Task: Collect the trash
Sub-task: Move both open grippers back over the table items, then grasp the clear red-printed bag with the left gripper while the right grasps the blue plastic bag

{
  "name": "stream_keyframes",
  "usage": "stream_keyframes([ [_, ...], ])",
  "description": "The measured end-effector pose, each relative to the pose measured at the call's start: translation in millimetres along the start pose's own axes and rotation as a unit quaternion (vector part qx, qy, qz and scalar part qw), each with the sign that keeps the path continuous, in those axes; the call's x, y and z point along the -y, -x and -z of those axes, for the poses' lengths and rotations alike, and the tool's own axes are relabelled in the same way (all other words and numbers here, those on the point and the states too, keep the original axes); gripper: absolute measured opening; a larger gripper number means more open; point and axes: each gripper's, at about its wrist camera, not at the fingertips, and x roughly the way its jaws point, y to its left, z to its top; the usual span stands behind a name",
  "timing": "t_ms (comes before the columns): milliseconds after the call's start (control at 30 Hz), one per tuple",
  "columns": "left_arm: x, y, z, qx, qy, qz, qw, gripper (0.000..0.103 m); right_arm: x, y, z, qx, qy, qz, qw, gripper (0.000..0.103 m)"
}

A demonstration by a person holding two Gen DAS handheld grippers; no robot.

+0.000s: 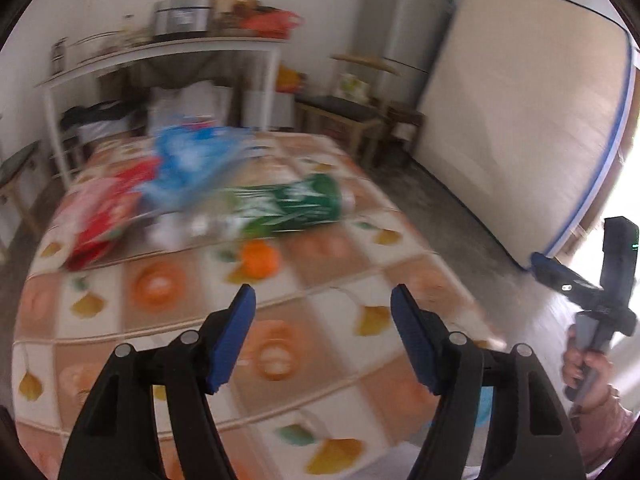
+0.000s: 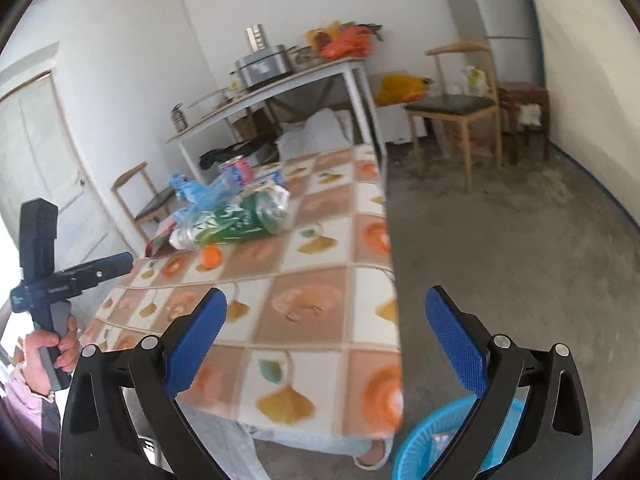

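Note:
Trash lies in a heap on the far half of the patterned table [image 1: 320, 312] [image 2: 320, 320]: a green crushed bottle [image 1: 296, 204] [image 2: 236, 220], a blue plastic bag [image 1: 192, 160] [image 2: 204, 192], a red wrapper [image 1: 108, 208] and an orange cap [image 1: 260, 260] [image 2: 211, 257] nearest me. My left gripper [image 1: 322, 296] hovers over the near part of the table, open, nothing between its blue pads. My right gripper [image 2: 326, 300] is open too, empty, above the table's right edge. A blue basket [image 2: 432, 440] stands on the floor below it.
A white side table [image 2: 280, 92] with a pot and orange bags stands behind. Wooden chairs [image 2: 460, 108], a stool and a fridge [image 1: 400, 20] line the back wall. A mattress [image 1: 520, 120] leans at the right. A person's legs show under the near table edge.

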Motion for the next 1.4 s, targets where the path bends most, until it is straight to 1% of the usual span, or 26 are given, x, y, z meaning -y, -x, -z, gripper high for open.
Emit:
stream_keyframes([
  [167, -37.7, 2.0, 7.3, 0.02, 0.034, -0.034, 0.9987, 0.069, -31.4, -21.1, -16.7, -0.015, 0.022, -0.04, 0.999, 0.095],
  [300, -67.0, -5.6, 8.8, 0.019, 0.071, -0.037, 0.9966, 0.07, -54.9, -40.7, -27.8, -0.028, 0.052, -0.049, 0.997, 0.095],
  [333, -75.3, -8.4, 8.9, 0.02, 0.079, -0.043, 0.9957, 0.07, -59.3, -43.7, -30.0, -0.03, 0.056, -0.051, 0.997, 0.095],
  [433, -90.9, -10.7, 7.1, 0.026, 0.083, -0.063, 0.9943, 0.07, -73.2, -58.8, -37.9, -0.045, 0.059, -0.062, 0.995, 0.095],
  [467, -98.6, -10.0, 6.3, 0.033, 0.086, -0.076, 0.9929, 0.07, -77.3, -62.2, -40.7, -0.048, 0.061, -0.067, 0.995, 0.095],
  [500, -102.8, -9.5, 5.3, 0.037, 0.089, -0.081, 0.9921, 0.07, -79.5, -63.9, -42.1, -0.049, 0.063, -0.07, 0.994, 0.095],
  [633, -128.8, -5.7, 0.7, 0.054, 0.112, -0.083, 0.9887, 0.069, -89.1, -71.9, -47.0, -0.052, 0.07, -0.078, 0.993, 0.095],
  [733, -136.1, -2.2, -5.2, 0.064, 0.102, -0.098, 0.9878, 0.069, -92.6, -78.1, -48.2, -0.056, 0.07, -0.082, 0.993, 0.095],
  [800, -139.8, 1.5, -7.6, 0.077, 0.09, -0.123, 0.9853, 0.07, -94.1, -80.5, -48.9, -0.06, 0.07, -0.082, 0.992, 0.095],
  [900, -155.5, 5.7, -8.9, 0.086, 0.102, -0.132, 0.9822, 0.069, -96.1, -80.3, -49.7, -0.059, 0.071, -0.082, 0.992, 0.095],
  [967, -167.3, 6.4, -8.9, 0.086, 0.111, -0.139, 0.9803, 0.067, -96.9, -79.4, -51.5, -0.058, 0.073, -0.077, 0.993, 0.095],
  [1033, -184.3, 5.7, -11.5, 0.086, 0.129, -0.137, 0.9783, 0.066, -98.3, -80.2, -53.8, -0.057, 0.075, -0.078, 0.993, 0.095],
  [1133, -208.9, -5.6, -25.9, 0.076, 0.137, -0.139, 0.9778, 0.066, -101.0, -83.5, -58.1, -0.055, 0.078, -0.079, 0.992, 0.095],
  [1167, -221.8, -14.4, -35.7, 0.072, 0.139, -0.142, 0.9775, 0.066, -102.2, -85.6, -60.0, -0.056, 0.08, -0.079, 0.992, 0.095],
  [1233, -240.5, -31.3, -53.8, 0.06, 0.124, -0.148, 0.9794, 0.066, -106.5, -90.1, -65.7, -0.055, 0.085, -0.074, 0.992, 0.095],
  [1267, -252.8, -44.8, -67.8, 0.052, 0.106, -0.165, 0.9792, 0.067, -108.5, -91.7, -68.7, -0.053, 0.088, -0.074, 0.992, 0.095],
  [1300, -261.2, -53.6, -75.9, 0.047, 0.097, -0.172, 0.9791, 0.067, -110.0, -92.9, -70.7, -0.052, 0.09, -0.075, 0.992, 0.095],
  [1333, -268.3, -61.4, -82.5, 0.042, 0.094, -0.169, 0.9802, 0.068, -112.2, -94.8, -73.6, -0.051, 0.094, -0.074, 0.992, 0.095],
  [1400, -287.9, -86.7, -98.9, 0.009, 0.097, -0.139, 0.9856, 0.071, -117.0, -98.7, -78.3, -0.048, 0.104, -0.07, 0.991, 0.095],
])
